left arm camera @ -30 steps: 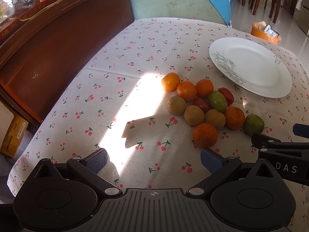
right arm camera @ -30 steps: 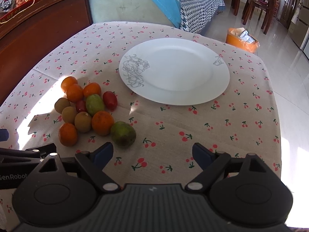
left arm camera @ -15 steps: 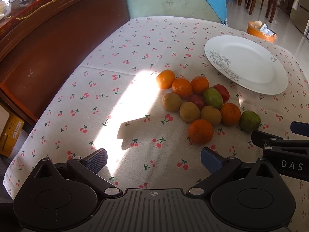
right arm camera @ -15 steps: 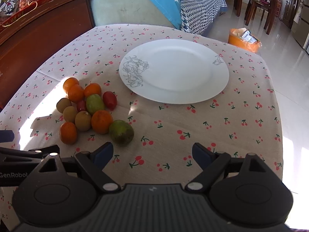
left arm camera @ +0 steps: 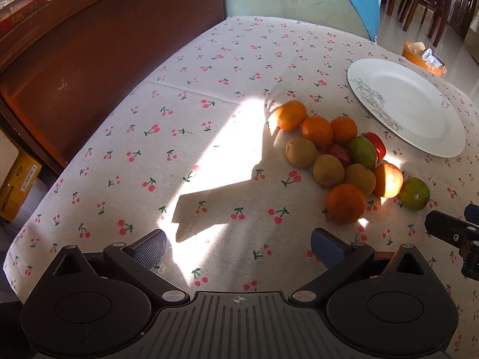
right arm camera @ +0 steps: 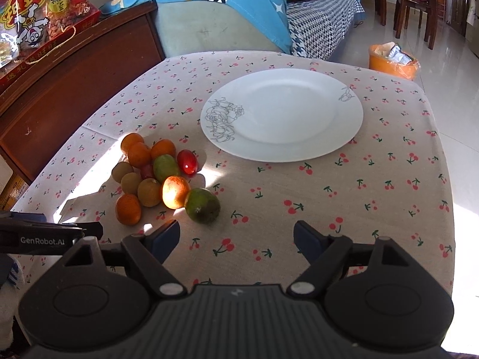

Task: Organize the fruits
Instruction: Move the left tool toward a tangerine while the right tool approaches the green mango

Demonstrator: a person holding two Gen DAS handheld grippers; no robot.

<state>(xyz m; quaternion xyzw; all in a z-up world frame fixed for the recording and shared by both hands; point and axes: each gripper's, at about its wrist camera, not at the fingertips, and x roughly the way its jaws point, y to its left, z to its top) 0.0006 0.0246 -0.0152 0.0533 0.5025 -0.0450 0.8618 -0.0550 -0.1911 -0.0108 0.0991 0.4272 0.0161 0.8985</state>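
Observation:
A pile of fruit lies on the cherry-print tablecloth: several oranges, three kiwis, red tomatoes and green citrus; it also shows in the right wrist view. A white plate stands empty behind the pile, also in the left wrist view. My left gripper is open and empty, near the table's front edge, short of the nearest orange. My right gripper is open and empty, just in front of a green citrus.
A dark wooden cabinet stands along the table's left side, with a red snack box on top. A sofa with a blue cloth stands behind the table. An orange bin and wooden chairs are on the floor at the right.
Both grippers have drawn back and lifted a little, so the fruit pile and plate sit farther off. A sun patch now falls on one orange. Both stay open.

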